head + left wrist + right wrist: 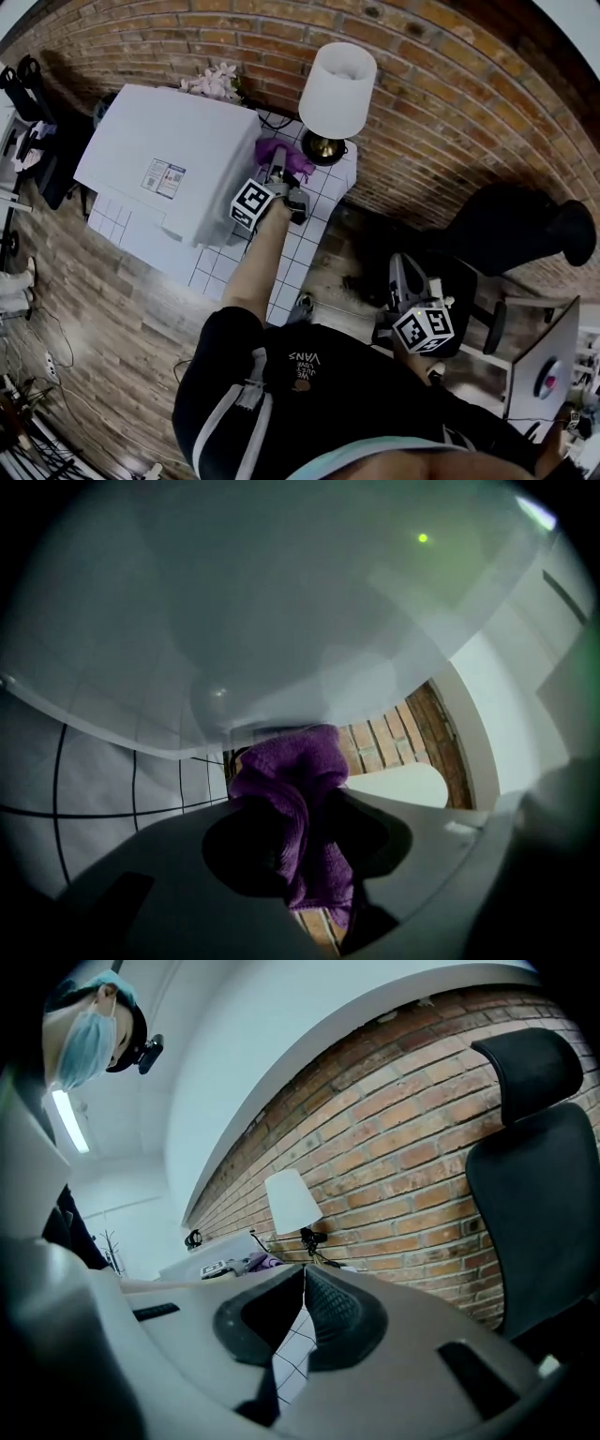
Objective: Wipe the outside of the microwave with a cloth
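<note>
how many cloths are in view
1: a purple cloth clamped in the left gripper, by the microwave near the lamp. More may be hidden behind it.

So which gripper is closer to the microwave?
Left. The left gripper holds the purple cloth at the side of the microwave; the right gripper hangs far off, near the black chair.

Person in a black top (319,375) with white side stripes (print near the collar). Grey left gripper (279,172) and right gripper (403,264) bear black-and-white marker cubes (251,204).
</note>
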The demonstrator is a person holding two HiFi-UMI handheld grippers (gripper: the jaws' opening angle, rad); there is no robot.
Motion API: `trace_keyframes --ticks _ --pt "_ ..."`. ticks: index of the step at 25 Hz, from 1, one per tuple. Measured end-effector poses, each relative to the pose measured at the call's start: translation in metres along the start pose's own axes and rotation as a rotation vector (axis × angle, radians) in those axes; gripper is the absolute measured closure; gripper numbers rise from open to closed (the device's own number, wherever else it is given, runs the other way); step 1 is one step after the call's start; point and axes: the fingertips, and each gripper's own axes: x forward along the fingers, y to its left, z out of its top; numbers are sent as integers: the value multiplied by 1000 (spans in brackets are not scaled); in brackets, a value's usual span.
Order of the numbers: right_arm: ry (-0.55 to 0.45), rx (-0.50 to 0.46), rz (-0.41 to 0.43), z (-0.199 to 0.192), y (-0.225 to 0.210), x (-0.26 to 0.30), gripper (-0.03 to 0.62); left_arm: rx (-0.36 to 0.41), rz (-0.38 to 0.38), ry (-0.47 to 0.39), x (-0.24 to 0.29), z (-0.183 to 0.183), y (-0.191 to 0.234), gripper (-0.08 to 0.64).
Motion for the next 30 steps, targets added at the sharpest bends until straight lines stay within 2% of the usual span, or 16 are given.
trace_keyframes --ticks 5,10,16,20,25,30 --pt "-1 3 -13 2 -9 1 589 3 11 9 7 -1 5 420" --pt "3 7 8 1 -2 7 589 -4 -16 51 -9 -13 -1 420" --pt "22 12 67 -8 18 16 589 12 -51 124 -59 -25 -15 420" --pt "36 2 128 -14 37 26 589 -29 -52 139 -111 -30 -16 420" --pt "60 -29 219 -17 71 40 588 -29 35 111 -178 -20 6 420" --pt "78 -43 295 -26 99 46 589 -48 98 29 -235 6 25 420"
